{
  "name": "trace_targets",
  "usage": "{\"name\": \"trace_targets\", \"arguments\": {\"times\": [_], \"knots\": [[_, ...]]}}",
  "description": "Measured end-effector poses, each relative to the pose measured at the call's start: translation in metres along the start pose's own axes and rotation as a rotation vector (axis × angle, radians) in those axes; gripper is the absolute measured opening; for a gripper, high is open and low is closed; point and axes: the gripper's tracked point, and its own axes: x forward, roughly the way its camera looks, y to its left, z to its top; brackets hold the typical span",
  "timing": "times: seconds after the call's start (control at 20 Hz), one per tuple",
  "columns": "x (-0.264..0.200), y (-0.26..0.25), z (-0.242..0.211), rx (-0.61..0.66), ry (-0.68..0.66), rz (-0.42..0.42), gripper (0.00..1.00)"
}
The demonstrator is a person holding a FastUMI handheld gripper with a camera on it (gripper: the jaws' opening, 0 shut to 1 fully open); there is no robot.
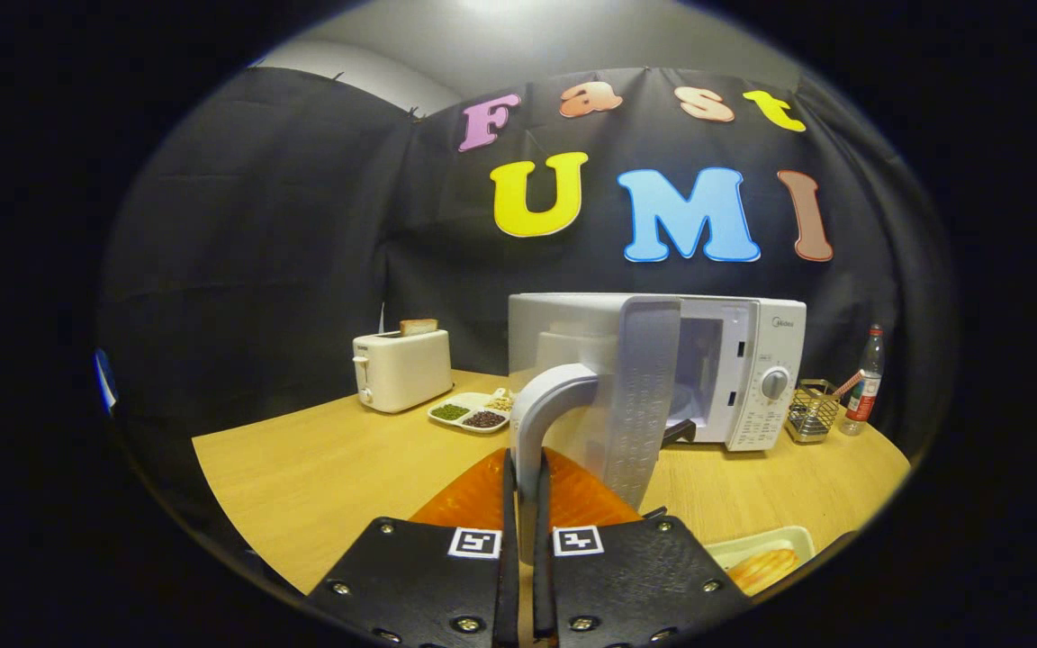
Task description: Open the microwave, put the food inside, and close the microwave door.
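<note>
At the bottom centre of the frame the gripper (527, 504) has its fingers pressed close together on the lower end of the curved grey door handle (544, 409), which runs down between them, so both fingers pinch the handle. Just beyond the fingers stands the white microwave door (637, 396), swung wide open toward the camera and seen nearly edge-on; its inner face carries rows of small raised text too fine to read. Behind the door the boxy white microwave (743, 369) sits at centre right on the light wooden table (302, 468), its cavity open and pale inside, with a round dial and a printed panel on its right front. A small logo sits at the panel's top, but it is too small to make out.

Lower right of the frame, beside the gripper, a pale rectangular tray holding golden-brown bread (761, 567) lies near the table's front edge, well apart from the microwave opening. Bare tabletop stretches left of the gripper toward the table's near left corner.

Farther back at centre left, a white two-slot toaster with a slice of toast sticking up (401, 367) stands near a white divided dish of green and dark beans (472, 412). Right of the microwave are a small wire mesh basket (812, 411) and a clear bottle with a red label (864, 380).
</note>
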Motion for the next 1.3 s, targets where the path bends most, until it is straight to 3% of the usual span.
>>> {"name": "trace_targets", "arguments": {"times": [0.3,0.75,0.9,1.0,1.1,1.15,1.2,1.25,1.3], "knots": [[0.005,0.037,0.000,0.001,-0.029,-0.121,0.07],[0.026,0.097,0.008,-0.011,-0.167,-0.365,0.09],[0.033,0.110,0.007,-0.020,-0.183,-0.393,0.09],[0.033,0.114,0.004,0.011,-0.150,-0.366,0.13],[0.027,0.120,0.001,0.054,-0.092,-0.296,0.36],[0.021,0.130,0.003,0.074,-0.074,-0.244,0.61],[0.013,0.134,0.009,0.081,-0.076,-0.206,0.74],[0.004,0.136,0.014,0.071,-0.077,-0.173,0.93],[-0.004,0.139,0.014,0.055,-0.065,-0.134,0.97]]}}
